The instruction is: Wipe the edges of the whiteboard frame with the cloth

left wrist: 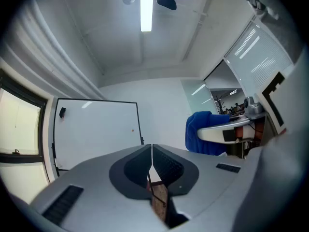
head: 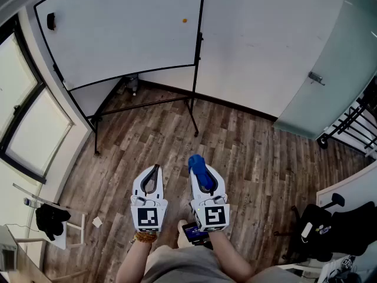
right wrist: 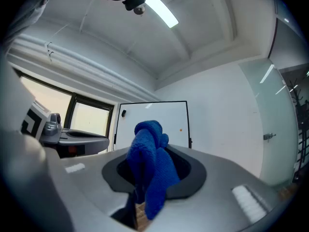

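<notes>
A whiteboard (head: 123, 31) with a thin black frame stands on a wheeled black stand at the far left, some way ahead of both grippers. It also shows in the left gripper view as the whiteboard (left wrist: 96, 132) and in the right gripper view as the whiteboard (right wrist: 152, 117). My right gripper (head: 200, 171) is shut on a blue cloth (head: 199, 170), which bunches up between the jaws as the cloth (right wrist: 149, 163). My left gripper (head: 152, 178) is shut with nothing in it, its jaws pressed together. Both are held low over the wooden floor.
A black eraser (head: 50, 21) sits at the board's upper left and a small orange magnet (head: 184, 20) near its right edge. Windows (head: 23, 128) line the left wall. A frosted glass door (head: 336, 69) stands at right, with a black chair (head: 330, 229) and a trolley nearby.
</notes>
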A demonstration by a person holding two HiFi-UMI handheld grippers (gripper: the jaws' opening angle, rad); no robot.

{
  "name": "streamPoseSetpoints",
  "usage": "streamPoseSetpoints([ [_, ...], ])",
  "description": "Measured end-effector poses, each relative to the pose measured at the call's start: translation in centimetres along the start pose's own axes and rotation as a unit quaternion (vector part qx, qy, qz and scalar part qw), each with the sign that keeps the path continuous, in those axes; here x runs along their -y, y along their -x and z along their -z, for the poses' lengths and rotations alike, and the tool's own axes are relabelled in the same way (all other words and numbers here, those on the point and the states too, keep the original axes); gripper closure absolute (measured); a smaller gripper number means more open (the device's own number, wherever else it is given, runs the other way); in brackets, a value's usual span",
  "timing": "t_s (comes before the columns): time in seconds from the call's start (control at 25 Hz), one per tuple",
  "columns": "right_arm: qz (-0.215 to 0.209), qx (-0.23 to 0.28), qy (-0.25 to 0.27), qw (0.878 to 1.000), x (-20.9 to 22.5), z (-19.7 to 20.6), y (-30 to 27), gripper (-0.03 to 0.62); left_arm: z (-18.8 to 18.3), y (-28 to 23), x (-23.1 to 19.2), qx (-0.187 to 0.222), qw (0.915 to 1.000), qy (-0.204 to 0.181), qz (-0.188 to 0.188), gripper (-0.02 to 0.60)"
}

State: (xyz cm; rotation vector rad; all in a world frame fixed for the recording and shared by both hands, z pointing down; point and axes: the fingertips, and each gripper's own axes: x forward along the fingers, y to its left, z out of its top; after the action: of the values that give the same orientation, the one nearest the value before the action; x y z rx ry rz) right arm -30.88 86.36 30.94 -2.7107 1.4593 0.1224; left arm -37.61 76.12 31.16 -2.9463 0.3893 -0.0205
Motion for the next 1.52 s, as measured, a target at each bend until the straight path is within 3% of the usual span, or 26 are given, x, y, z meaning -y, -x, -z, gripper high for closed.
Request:
streamPoseSetpoints([
  [0.2, -0.012, -0.004, -0.014, 1.000, 3.8, 1.2, -4.8, 0.471, 0.7, -5.4, -0.7, -0.007, 0.9996, 0.024, -0.012, 0.568],
  [0.6, -0.022, -0.036, -0.022, 0.999, 6.5, 4.7, -14.3, 0.470, 4.1, -13.3, -6.4, -0.016, 0.9986, 0.041, -0.031, 0.568],
  [0.88, -0.013, -0.055, -0.045, 0.997, 8.9, 5.9, -24.2, 0.470, 5.1, -23.6, -10.9, -0.015, 0.9965, 0.083, -0.002, 0.568],
  [1.24, 0.007, -0.079, -0.102, 0.992, 11.7, 7.4, -38.4, 0.470, 6.1, -35.5, -18.2, -0.010, 0.9957, 0.075, 0.053, 0.568],
  [1.52, 0.021, -0.098, -0.163, 0.982, 13.7, 10.1, -45.3, 0.468, 7.4, -40.7, -23.1, -0.008, 0.9935, 0.089, 0.069, 0.568],
])
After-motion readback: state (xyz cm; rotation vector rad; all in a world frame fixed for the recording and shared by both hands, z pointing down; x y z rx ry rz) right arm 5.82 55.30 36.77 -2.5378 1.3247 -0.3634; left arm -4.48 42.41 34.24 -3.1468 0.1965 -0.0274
